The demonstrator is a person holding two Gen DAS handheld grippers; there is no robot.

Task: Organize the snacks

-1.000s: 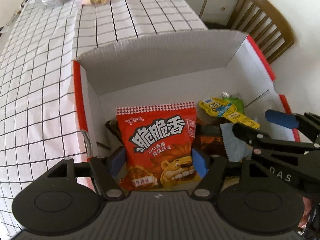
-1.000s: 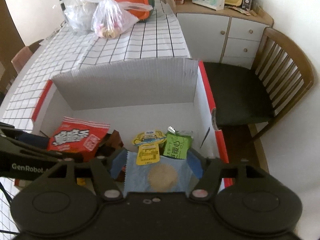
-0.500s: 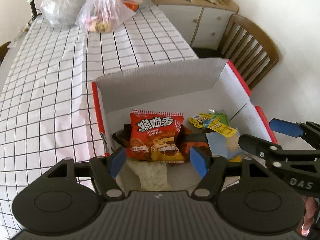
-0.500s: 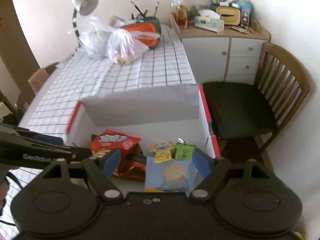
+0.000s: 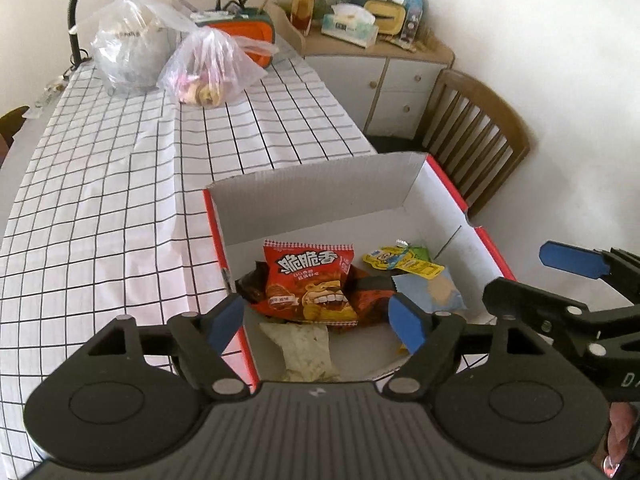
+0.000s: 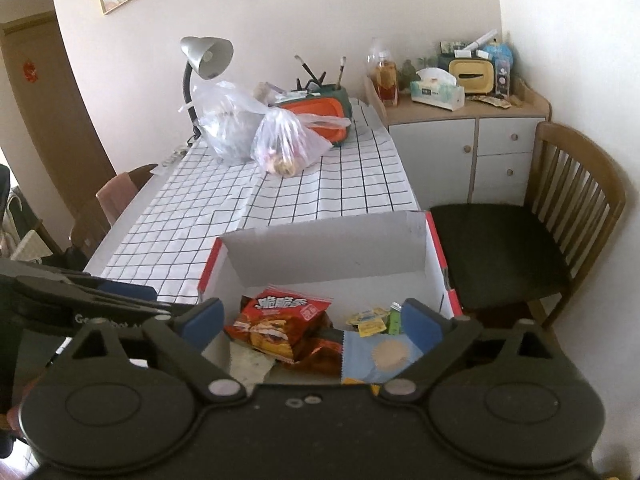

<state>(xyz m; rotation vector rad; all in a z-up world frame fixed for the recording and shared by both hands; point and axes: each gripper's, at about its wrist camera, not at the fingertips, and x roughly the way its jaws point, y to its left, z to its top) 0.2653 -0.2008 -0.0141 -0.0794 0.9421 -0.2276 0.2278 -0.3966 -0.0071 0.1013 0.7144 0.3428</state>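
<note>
A: Left gripper (image 5: 316, 322): matte black body, blue pads, silver pivot screws, two round discs.
B: Right gripper (image 6: 316, 318): same build; the right unit carries white lettering on its side, partly legible.

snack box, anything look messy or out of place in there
Somewhat. In the box the packets lie in a loose overlapping heap: the red snack bag rests tilted on darker packets, a pale crumpled wrapper below it. Nothing spilled outside.

Box (image 5: 432, 196) near wall was hidden behind left tool (image 5: 316, 322) body. Red snack bag (image 5: 310, 280) covered most of the dark packet (image 5: 252, 282) beneath. Print on yellow sachet (image 6: 370, 317) was too small to read. Bench (image 5: 100, 200) was cut off at left edge.
</note>
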